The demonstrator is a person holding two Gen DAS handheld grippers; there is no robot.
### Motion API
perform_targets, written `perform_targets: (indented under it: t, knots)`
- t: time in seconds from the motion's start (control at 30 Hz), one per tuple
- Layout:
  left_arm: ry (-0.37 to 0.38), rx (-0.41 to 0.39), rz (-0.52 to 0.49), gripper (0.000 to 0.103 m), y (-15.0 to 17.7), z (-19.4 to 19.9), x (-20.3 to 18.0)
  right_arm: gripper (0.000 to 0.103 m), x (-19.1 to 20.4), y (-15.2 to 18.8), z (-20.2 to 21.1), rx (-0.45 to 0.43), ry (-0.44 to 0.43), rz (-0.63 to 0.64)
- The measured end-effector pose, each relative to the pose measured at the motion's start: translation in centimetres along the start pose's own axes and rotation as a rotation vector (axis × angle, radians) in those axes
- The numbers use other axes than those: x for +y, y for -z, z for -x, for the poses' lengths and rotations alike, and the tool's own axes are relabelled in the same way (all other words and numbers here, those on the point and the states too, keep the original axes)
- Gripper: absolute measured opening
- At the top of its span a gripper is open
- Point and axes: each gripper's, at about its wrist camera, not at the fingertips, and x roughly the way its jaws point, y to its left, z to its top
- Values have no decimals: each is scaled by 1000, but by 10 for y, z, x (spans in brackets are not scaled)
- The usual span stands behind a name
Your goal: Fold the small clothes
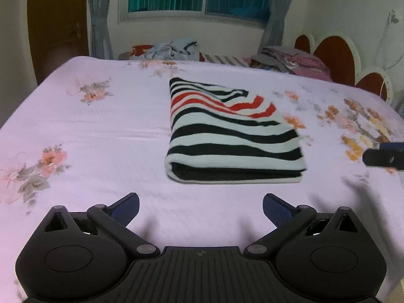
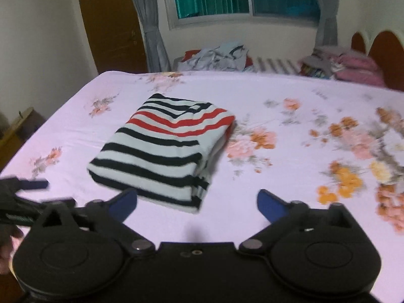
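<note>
A striped garment (image 1: 227,131), white with black and red bands, lies folded into a compact rectangle on the bed; it also shows in the right wrist view (image 2: 164,149). My left gripper (image 1: 200,208) is open and empty, held above the sheet just short of the garment's near folded edge. My right gripper (image 2: 197,203) is open and empty, with its left finger beside the garment's near corner. The right gripper's finger tip shows at the right edge of the left wrist view (image 1: 383,157). The left gripper shows at the left edge of the right wrist view (image 2: 22,197).
The bed has a pale pink floral sheet (image 1: 101,139). A heap of loose clothes (image 1: 174,49) and a folded stack (image 1: 290,61) lie at the far side. A red and white headboard (image 1: 335,55) stands at the right. A door and a curtained window are behind.
</note>
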Motion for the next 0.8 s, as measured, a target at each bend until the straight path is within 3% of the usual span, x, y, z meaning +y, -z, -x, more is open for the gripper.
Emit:
perform_targets:
  t: [0.17, 0.37, 0.47, 0.8]
  knots:
    - [-15, -36, 10, 103, 9, 43, -8, 103, 4, 19, 35, -7, 75, 11]
    - [-4, -54, 36, 103, 18, 90, -19, 103, 15, 34, 84, -101, 115, 26]
    - [-44, -97, 4, 103, 20, 117, -29, 103, 18, 37, 105, -116, 104, 4]
    - [16, -192, 32, 103, 34, 191, -57, 103, 30, 55, 178, -198, 88, -2]
